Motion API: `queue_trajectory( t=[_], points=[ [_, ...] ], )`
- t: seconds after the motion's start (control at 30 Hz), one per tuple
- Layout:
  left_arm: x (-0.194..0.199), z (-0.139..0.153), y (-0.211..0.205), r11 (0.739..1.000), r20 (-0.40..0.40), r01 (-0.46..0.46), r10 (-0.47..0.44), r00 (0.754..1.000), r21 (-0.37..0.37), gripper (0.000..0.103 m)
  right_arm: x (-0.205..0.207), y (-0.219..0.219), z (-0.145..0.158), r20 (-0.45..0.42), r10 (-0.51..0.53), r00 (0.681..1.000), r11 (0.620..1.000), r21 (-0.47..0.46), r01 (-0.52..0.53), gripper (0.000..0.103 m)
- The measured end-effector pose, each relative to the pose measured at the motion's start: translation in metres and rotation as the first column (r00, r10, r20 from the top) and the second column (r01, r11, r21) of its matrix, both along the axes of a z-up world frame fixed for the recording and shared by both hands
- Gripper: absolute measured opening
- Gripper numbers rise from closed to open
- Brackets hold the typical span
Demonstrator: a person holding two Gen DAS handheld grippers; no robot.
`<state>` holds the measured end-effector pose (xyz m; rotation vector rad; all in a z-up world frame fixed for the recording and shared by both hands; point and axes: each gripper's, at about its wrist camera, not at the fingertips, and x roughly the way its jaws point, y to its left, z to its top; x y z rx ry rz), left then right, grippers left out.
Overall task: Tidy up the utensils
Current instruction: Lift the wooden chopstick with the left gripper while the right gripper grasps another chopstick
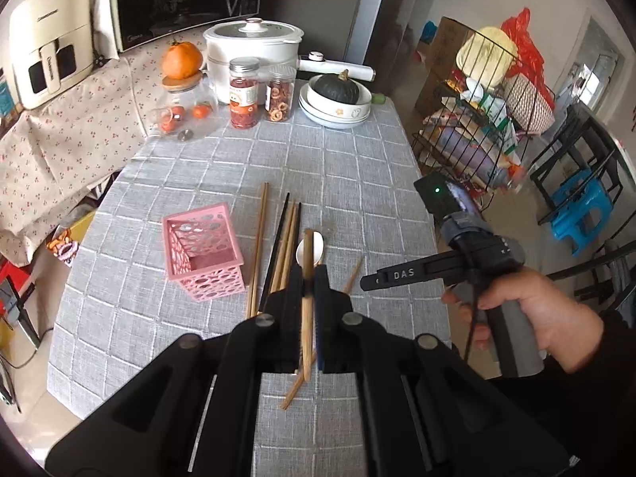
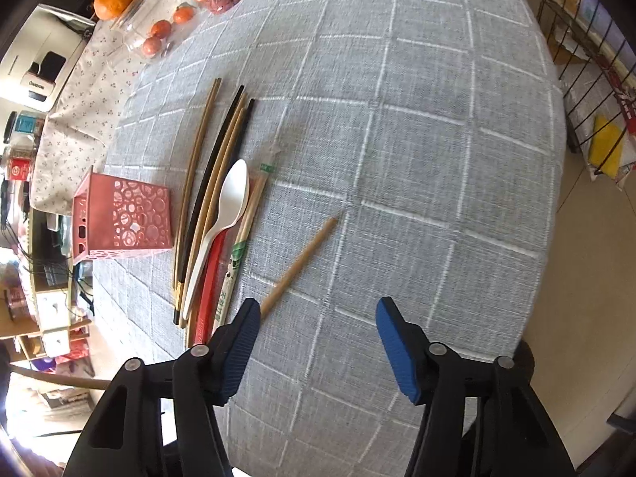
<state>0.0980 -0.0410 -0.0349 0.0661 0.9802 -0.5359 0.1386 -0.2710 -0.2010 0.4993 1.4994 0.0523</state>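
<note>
My left gripper (image 1: 309, 274) is shut on a wooden chopstick (image 1: 307, 310) and holds it above the grey checked tablecloth (image 1: 357, 183). A pink perforated utensil basket (image 1: 202, 252) stands to its left and also shows in the right wrist view (image 2: 123, 214). Several wooden and black chopsticks (image 2: 210, 183), a white plastic spoon (image 2: 226, 206) and wrapped chopsticks (image 2: 234, 254) lie in a row beside the basket. A single wooden chopstick (image 2: 300, 264) lies apart to their right. My right gripper (image 2: 318, 342) is open and empty above the cloth near it.
At the table's far end stand a glass jar (image 1: 181, 109) with an orange on top, two spice jars (image 1: 243, 93), stacked bowls (image 1: 338, 107) holding a dark squash and a white cooker (image 1: 254, 47). A wire rack (image 1: 477, 119) stands right of the table.
</note>
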Motion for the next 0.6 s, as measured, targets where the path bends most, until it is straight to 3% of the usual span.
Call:
queue_trajectory(
  t=[0.17, 0.27, 0.3, 0.47, 0.6],
  points=[
    [-0.003, 0.009, 0.018, 0.999, 0.01, -0.022, 0.022, 1.0, -0.034, 0.006, 0.009, 0.013, -0.025, -0.052, -0.039, 0.998, 0.999, 0.016, 0.04, 0.04],
    [-0.007, 0.01, 0.03, 0.998, 0.01, -0.037, 0.038, 0.999, -0.04, 0.006, 0.018, 0.021, -0.024, -0.024, -0.053, 0.998, 0.999, 0.004, 0.053, 0.038],
    [-0.008, 0.01, 0.034, 0.998, 0.013, -0.043, 0.044, 0.999, -0.04, 0.006, 0.021, 0.026, -0.025, -0.025, -0.039, 0.999, 0.999, 0.008, 0.039, 0.03],
    [-0.009, 0.007, 0.051, 0.996, 0.016, -0.085, 0.085, 0.996, -0.036, 0.006, 0.029, 0.053, -0.021, 0.004, 0.019, 1.0, 0.991, -0.13, -0.018, 0.016],
    [-0.01, 0.009, 0.061, 0.992, 0.027, -0.12, 0.121, 0.992, -0.043, 0.006, 0.03, 0.055, -0.019, 0.022, 0.001, 1.0, 0.993, -0.115, 0.001, 0.009]
  ],
)
